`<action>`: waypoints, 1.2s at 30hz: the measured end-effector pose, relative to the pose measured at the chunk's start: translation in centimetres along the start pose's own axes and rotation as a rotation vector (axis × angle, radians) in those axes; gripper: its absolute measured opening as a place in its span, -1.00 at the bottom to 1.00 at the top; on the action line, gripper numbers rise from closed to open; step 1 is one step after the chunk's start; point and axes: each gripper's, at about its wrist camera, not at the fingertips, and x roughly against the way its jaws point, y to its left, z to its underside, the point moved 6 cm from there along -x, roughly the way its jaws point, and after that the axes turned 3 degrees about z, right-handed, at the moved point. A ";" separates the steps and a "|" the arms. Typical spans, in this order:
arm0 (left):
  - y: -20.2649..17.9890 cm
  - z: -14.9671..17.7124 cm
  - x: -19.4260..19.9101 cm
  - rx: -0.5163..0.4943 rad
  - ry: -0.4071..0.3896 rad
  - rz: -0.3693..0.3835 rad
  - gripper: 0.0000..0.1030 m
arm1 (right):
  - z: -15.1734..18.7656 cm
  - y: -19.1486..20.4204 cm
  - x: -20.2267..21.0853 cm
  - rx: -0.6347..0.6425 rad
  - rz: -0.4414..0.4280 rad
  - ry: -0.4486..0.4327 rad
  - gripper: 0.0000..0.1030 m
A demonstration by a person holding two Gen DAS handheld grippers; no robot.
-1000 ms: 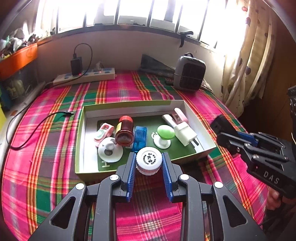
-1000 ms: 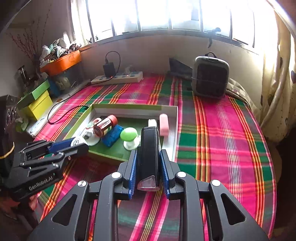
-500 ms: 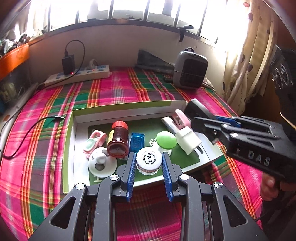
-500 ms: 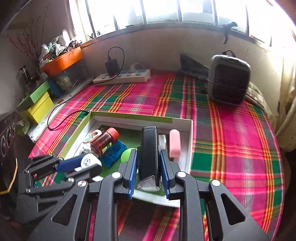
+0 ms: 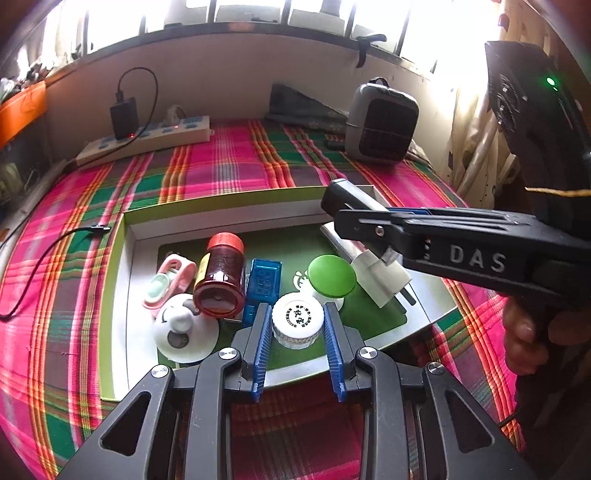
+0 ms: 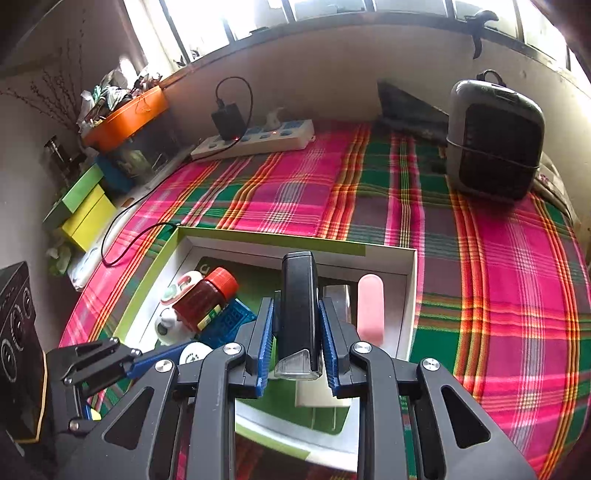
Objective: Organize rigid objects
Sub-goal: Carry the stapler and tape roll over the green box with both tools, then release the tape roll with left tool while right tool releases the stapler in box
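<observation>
Daylight poured in through the window [image 5: 295, 14] along the far wall, blown out to plain white in both views, and the curtain [image 5: 476, 122] at the right glared nearly as hard. The plaid cloth [image 6: 295, 192] was bright and saturated, sharpest near the middle. Under the box [image 5: 114, 295] near edge lay a soft shadow. Fisheye distortion bent the sill [image 6: 332, 29] into an arc, and the corners fell off into black vignette. The nearest gripper frames looked dark and slightly soft. A small green lens flare sat at the left view's upper right.
</observation>
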 end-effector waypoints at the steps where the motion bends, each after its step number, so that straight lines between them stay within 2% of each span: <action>1: 0.0 0.0 -0.1 -0.001 0.001 0.000 -0.48 | -0.1 -0.1 -0.2 -0.003 -0.003 0.004 -0.51; 12: -0.1 -0.2 -1.0 -0.005 0.012 0.001 -0.48 | -0.6 0.1 -2.3 -0.004 -0.029 0.035 -0.51; 25: 0.0 -0.4 -1.2 -0.006 0.008 0.001 -0.48 | -0.8 0.7 -3.3 0.027 0.002 0.034 -0.51; 36: 0.0 -0.4 -1.2 -0.003 0.009 -0.001 -0.46 | -0.7 0.5 -3.3 0.021 -0.005 0.033 -0.51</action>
